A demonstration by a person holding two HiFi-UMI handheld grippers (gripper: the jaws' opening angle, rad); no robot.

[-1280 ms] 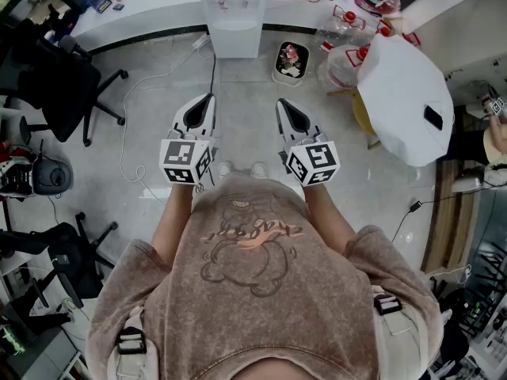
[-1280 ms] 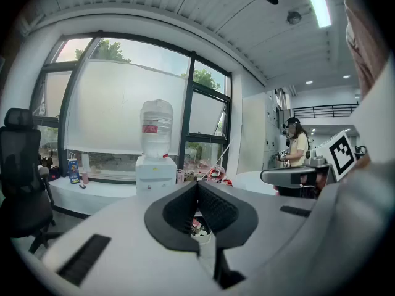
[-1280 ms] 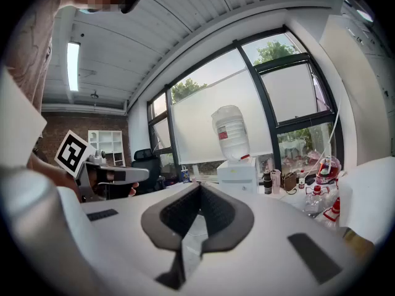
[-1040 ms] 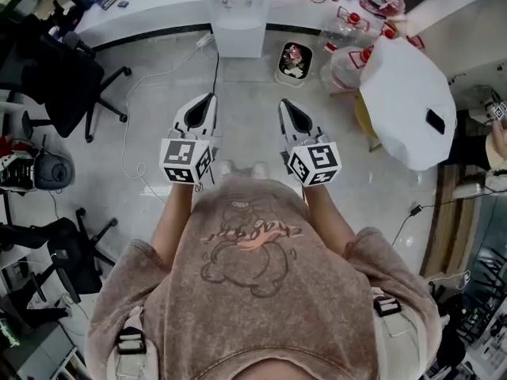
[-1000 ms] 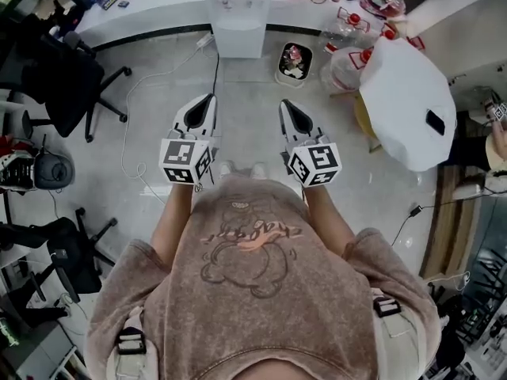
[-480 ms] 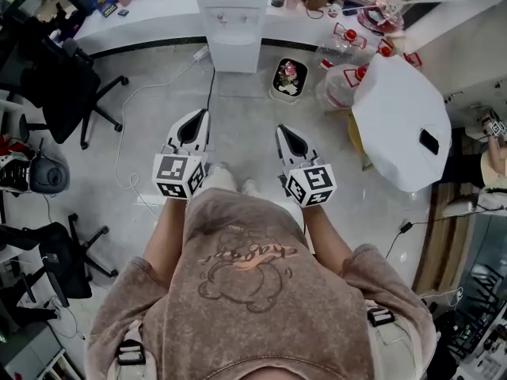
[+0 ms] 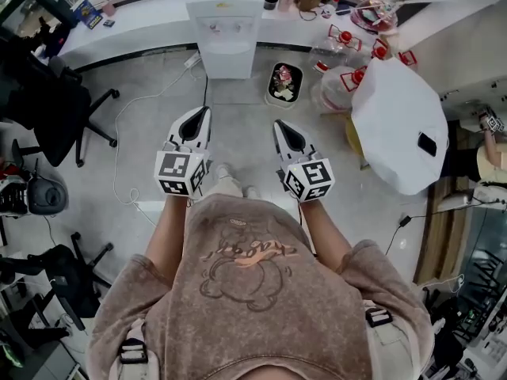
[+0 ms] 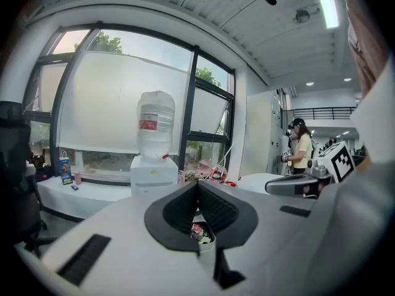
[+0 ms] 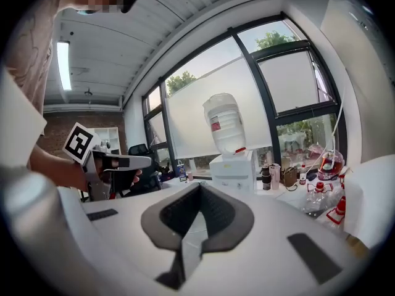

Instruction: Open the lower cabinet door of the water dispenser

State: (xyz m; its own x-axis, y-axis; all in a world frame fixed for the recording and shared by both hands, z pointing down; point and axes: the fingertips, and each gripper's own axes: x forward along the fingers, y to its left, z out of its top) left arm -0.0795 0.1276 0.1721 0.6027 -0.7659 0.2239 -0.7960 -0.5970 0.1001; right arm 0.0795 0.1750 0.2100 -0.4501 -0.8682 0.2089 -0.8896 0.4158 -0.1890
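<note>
The dispenser is seen standing on the floor at the far side, against the long white desk, with a bin just to its right. The left tongs and right tongs are held side by side near the person, well apart from the dispenser and pointed toward it. Each pair is closed tip to tip, with nothing gripped. The lower door is not touched.

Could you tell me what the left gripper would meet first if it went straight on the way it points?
Nothing stands in between. The left gripper aims roughly at the water dispenser, or the small bin beside it; depth is unclear.
</note>
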